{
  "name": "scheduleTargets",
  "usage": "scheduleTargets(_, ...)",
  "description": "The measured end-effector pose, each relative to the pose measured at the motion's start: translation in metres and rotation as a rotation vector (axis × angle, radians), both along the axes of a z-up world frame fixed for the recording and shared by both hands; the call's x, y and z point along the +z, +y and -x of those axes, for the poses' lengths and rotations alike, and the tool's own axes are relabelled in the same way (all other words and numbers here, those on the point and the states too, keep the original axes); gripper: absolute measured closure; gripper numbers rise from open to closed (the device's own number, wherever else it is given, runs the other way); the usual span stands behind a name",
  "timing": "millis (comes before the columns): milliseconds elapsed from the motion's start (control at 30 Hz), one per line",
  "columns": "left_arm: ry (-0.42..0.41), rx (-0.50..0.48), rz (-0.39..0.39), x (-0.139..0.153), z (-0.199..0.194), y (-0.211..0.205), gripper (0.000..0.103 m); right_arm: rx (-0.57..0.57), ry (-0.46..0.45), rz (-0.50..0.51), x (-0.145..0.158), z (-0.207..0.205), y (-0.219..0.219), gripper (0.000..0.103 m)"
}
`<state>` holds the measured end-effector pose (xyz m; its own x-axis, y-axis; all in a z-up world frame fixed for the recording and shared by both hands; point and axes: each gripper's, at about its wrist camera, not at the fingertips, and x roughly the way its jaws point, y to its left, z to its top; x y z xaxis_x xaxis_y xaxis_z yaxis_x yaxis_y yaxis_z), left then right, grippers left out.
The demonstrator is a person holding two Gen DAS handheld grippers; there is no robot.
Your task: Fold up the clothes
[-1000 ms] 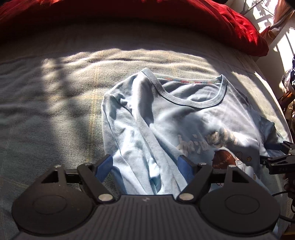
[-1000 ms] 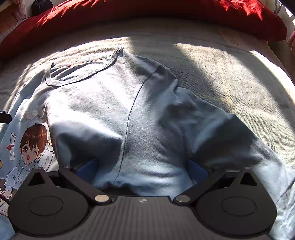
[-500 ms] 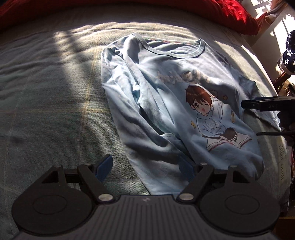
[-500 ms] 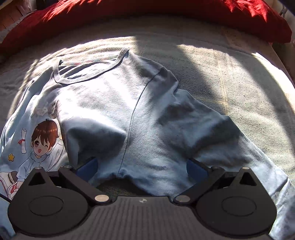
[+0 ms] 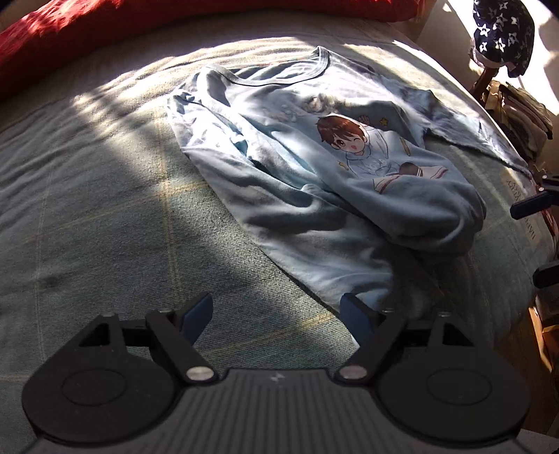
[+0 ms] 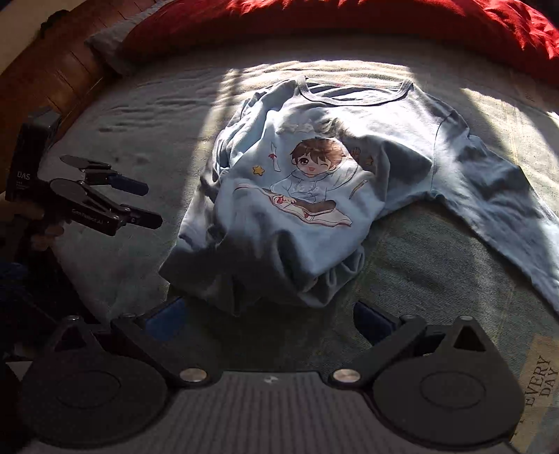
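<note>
A light blue long-sleeved shirt [image 5: 332, 181] with a cartoon boy print lies face up on the bed, hem bunched towards me; it also shows in the right wrist view [image 6: 314, 195]. One sleeve [image 6: 496, 206] stretches out to the right; the other is folded in along the left side. My left gripper [image 5: 277, 316] is open and empty, just short of the shirt's near corner; it also shows from the side in the right wrist view [image 6: 150, 202]. My right gripper [image 6: 269, 317] is open and empty, just short of the bunched hem.
The bed has a grey-green checked cover [image 5: 104, 216]. A red pillow [image 6: 349, 28] lies along the head of the bed. A wooden headboard [image 6: 59, 77] is at far left. A dark star-patterned garment [image 5: 503, 31] and stacked clothes [image 5: 524, 115] are beyond the bed's right edge.
Both grippers have pulled back from the shirt and away from the pillow. The shirt's cartoon front, partly out of view before, now shows whole. Both jaws stayed open.
</note>
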<state>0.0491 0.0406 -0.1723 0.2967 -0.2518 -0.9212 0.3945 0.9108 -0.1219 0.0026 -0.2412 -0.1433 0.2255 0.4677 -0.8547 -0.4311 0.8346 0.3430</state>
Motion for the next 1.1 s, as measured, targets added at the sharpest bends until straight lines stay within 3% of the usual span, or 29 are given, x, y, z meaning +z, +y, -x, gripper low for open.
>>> scheduleTargets(200, 0.005, -0.013, 0.001, -0.01, 0.013, 0.006, 0.023, 0.042, 0.036, -0.114, -0.037, 0.001, 0.062, 0.0)
scheduleTargets(367, 0.014, 0.022, -0.005, -0.018, 0.018, 0.005, 0.023, 0.066, 0.058, -0.135, -0.062, -0.016, 0.075, 0.0)
scheduleTargets(667, 0.009, 0.187, -0.013, -0.014, 0.025, 0.026, 0.023, 0.251, 0.114, -0.28, -0.063, -0.01, 0.099, 0.0)
scheduleTargets(767, 0.013, 0.218, -0.018, -0.017, 0.03, 0.034, 0.023, 0.262, 0.063, -0.204, -0.067, -0.01, 0.11, 0.0)
scheduleTargets(967, 0.017, 0.183, -0.004, -0.017, 0.039, 0.056, 0.023, 0.204, -0.016, -0.061, -0.065, -0.011, 0.115, 0.0)
scheduleTargets(1100, 0.021, 0.172, 0.013, -0.015, 0.042, 0.074, 0.023, 0.131, 0.05, -0.024, -0.074, -0.015, 0.115, 0.0)
